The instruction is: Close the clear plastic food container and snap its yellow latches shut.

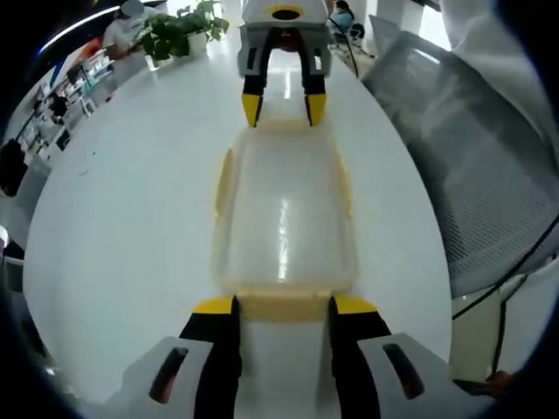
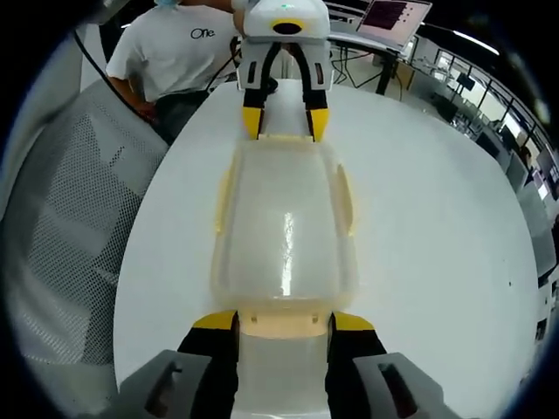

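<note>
The container (image 1: 284, 214) lies lengthwise on the white tabletop (image 1: 131, 227), lid on. Whether its yellow side latches (image 1: 224, 182) are snapped down is hard to make out. The left gripper (image 1: 284, 307) straddles one end latch, fingers spread, contact unclear. The right gripper (image 2: 284, 321) straddles the opposite end latch (image 2: 284, 321), fingers likewise spread. A mesh chair (image 2: 61, 244) stands beside the tabletop.

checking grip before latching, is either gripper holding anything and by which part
Both grippers, left and right, sit at opposite short ends of the container, jaws flanking the end latches; a firm hold cannot be told.
</note>
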Demonstrator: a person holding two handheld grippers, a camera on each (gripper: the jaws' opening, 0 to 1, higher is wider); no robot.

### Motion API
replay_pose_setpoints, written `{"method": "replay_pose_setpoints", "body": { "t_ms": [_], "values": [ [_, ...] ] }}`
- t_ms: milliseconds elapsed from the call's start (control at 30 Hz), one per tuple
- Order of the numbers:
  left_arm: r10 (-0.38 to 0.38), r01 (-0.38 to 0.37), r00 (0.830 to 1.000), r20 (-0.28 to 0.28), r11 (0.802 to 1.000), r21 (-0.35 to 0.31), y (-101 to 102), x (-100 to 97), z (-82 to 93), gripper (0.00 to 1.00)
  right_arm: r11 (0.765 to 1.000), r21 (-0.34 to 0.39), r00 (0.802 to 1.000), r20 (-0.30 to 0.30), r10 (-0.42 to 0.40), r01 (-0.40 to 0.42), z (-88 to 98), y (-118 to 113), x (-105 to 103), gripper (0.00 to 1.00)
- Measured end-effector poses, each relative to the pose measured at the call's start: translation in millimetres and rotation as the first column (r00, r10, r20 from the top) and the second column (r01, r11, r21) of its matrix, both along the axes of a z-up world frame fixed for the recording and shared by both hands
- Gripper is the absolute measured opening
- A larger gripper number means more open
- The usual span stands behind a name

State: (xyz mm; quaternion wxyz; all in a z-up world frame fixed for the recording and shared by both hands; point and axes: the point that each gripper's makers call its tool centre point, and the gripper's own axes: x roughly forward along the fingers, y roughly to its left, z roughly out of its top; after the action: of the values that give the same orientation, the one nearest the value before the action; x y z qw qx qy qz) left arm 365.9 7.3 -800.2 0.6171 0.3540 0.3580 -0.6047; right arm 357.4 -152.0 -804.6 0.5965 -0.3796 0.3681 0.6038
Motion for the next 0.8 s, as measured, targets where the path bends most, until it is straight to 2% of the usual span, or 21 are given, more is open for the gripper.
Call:
{"method": "replay_pose_setpoints", "body": {
  "t_ms": [633, 800],
  "values": [
    [-0.007, 0.007, 1.000, 0.008, 0.999, 0.053, -0.2, 1.9, -2.2, 0.37, 1.000, -0.007, 1.000, -0.002, 0.001, -0.001, -1.6, 0.2, 2.0, 0.36],
    [-0.008, 0.008, 1.000, 0.010, 0.999, 0.047, 1.1, 2.1, -1.9, 0.37, 1.000, -0.011, 1.000, -0.006, 0.002, -0.002, -1.7, 0.9, 1.7, 0.36]
  ]
}}
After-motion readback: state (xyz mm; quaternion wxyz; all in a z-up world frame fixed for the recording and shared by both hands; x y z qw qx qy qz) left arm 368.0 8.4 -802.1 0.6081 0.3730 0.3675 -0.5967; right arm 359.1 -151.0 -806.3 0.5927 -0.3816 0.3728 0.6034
